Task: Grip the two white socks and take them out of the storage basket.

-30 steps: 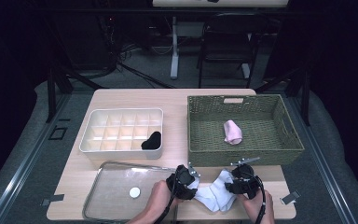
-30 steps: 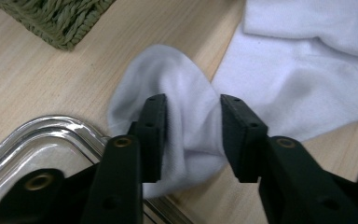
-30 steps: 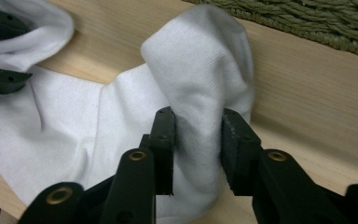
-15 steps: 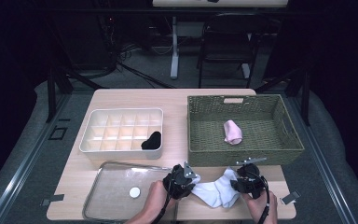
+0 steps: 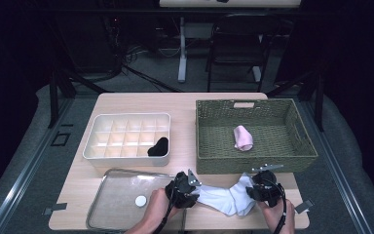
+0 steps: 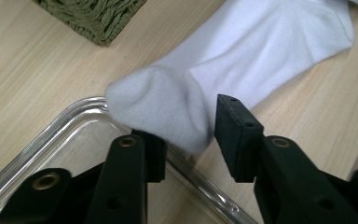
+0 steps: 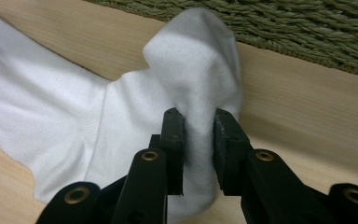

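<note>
A white sock [image 5: 221,199] lies stretched along the table's front edge between both grippers. My left gripper [image 5: 195,192] is at its left end. In the left gripper view that gripper [image 6: 189,135] is open, with the sock's [image 6: 261,51] rounded end lying loosely between the jaws, over the glass tray's rim [image 6: 74,116]. My right gripper [image 5: 253,187] holds the sock's right end. In the right gripper view it [image 7: 199,140] is shut on a raised fold of the sock [image 7: 74,107], just in front of the basket wall.
A green woven basket [image 5: 253,163] at the right holds a rolled pink sock [image 5: 243,137]. A white divided box [image 5: 126,118] at the left holds a black sock [image 5: 158,146]. A glass tray [image 5: 117,214] with a small white disc [image 5: 140,200] sits front left.
The sock was bunched between the grippers; it now lies drawn out flat. The right gripper has moved right with its end.
</note>
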A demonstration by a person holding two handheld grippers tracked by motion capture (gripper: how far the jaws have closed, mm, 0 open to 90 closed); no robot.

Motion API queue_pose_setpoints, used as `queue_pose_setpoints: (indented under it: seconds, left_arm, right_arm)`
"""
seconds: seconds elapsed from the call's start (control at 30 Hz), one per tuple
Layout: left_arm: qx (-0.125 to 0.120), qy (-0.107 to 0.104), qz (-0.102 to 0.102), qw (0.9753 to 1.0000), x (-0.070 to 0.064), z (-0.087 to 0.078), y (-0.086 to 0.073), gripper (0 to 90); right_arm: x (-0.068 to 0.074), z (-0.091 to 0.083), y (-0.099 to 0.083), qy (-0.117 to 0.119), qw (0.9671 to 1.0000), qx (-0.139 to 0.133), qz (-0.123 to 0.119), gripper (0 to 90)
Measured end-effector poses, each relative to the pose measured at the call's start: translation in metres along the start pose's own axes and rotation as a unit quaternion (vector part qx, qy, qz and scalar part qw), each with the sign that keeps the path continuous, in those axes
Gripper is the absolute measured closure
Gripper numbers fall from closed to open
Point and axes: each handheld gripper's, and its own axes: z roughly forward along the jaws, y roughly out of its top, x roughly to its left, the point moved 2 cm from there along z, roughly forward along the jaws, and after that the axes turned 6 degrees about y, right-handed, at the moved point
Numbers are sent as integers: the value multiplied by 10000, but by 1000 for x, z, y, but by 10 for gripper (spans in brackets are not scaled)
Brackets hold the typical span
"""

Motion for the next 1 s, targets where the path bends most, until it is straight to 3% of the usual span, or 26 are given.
queue_pose_setpoints:
  seconds: [0.27, 0.5, 0.63, 0.7, 0.8, 1.0]
  left_arm:
    - [-19, -66, -199, 9998, 15, -16, -3, 503]
    - [-145, -27, -409, 9991, 28, -26, -5, 477]
    - [-102, 14, -400, 9991, 29, -23, -4, 465]
    - [-43, -2, -370, 9993, 27, -19, -4, 465]
    - [112, 63, -190, 9997, 21, -13, -4, 481]
    - [317, 71, -55, 9995, 16, -3, -6, 585]
  right_arm:
    - [-3, 1, 0, 77, 10000, 18, -33, 746]
    - [-6, 0, 1, 161, 9997, 92, -125, 739]
    - [-6, 2, 0, 170, 9998, 3, -55, 720]
    - [-7, 0, 1, 215, 9996, 107, -122, 683]
    - [-7, -1, 1, 259, 9997, -2, -36, 636]
    - [-10, -2, 1, 238, 9996, 94, -78, 674]
